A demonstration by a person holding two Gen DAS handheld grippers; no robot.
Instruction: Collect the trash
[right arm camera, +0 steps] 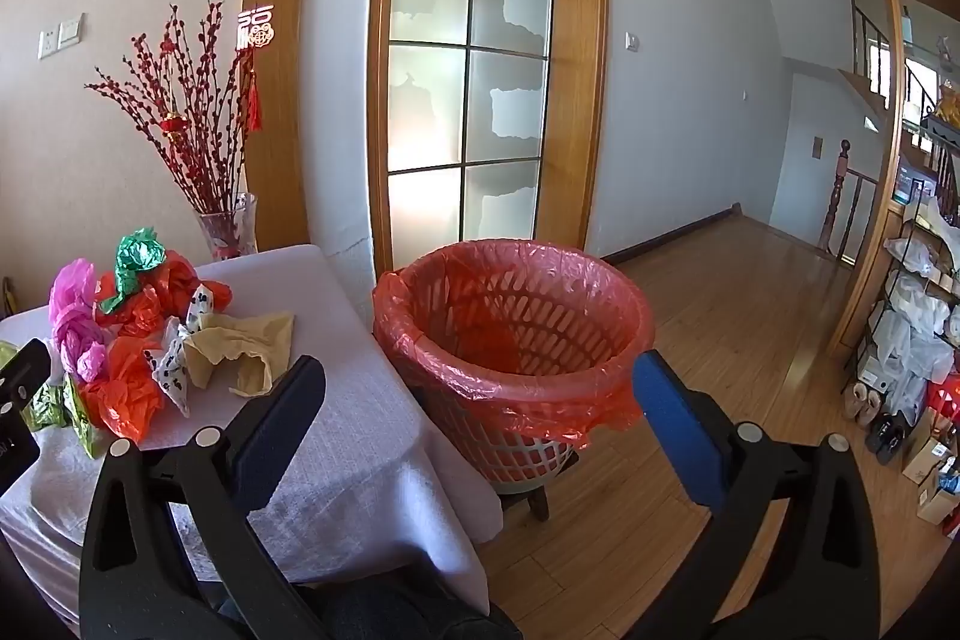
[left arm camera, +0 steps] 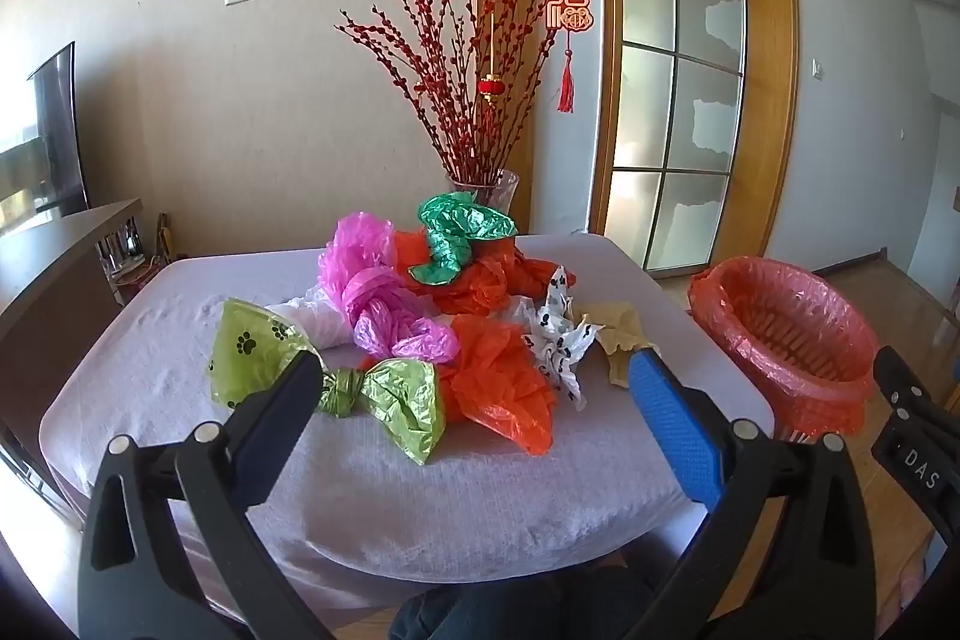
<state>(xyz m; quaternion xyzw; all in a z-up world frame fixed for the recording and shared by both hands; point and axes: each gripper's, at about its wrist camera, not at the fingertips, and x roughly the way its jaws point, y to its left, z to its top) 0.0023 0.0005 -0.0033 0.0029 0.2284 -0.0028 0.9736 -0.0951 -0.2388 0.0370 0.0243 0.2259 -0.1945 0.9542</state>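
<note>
A heap of crumpled plastic bags lies on the lilac-covered table point(left arm camera: 372, 484): a green paw-print bag point(left arm camera: 258, 346), a pink bag point(left arm camera: 384, 304), orange bags point(left arm camera: 504, 388), a shiny green bag point(left arm camera: 462, 232), a black-and-white spotted bag point(left arm camera: 558, 334) and a beige bag point(left arm camera: 618, 334). My left gripper point(left arm camera: 474, 370) hovers open in front of the heap, nothing between its fingers. My right gripper point(right arm camera: 480, 376) is open too, nothing in it, pointing at the basket point(right arm camera: 516, 328) lined with a red bag, which stands off the table's right side. The beige bag point(right arm camera: 246, 346) lies nearest that basket.
A glass vase point(left arm camera: 486, 190) of red branches stands at the table's far edge against the wall. A wood-framed glass door point(right arm camera: 468, 64) is behind the basket. Wooden floor point(right arm camera: 720, 340) spreads to the right, with a cluttered shelf rack point(right arm camera: 918, 316) and shoes at the far right.
</note>
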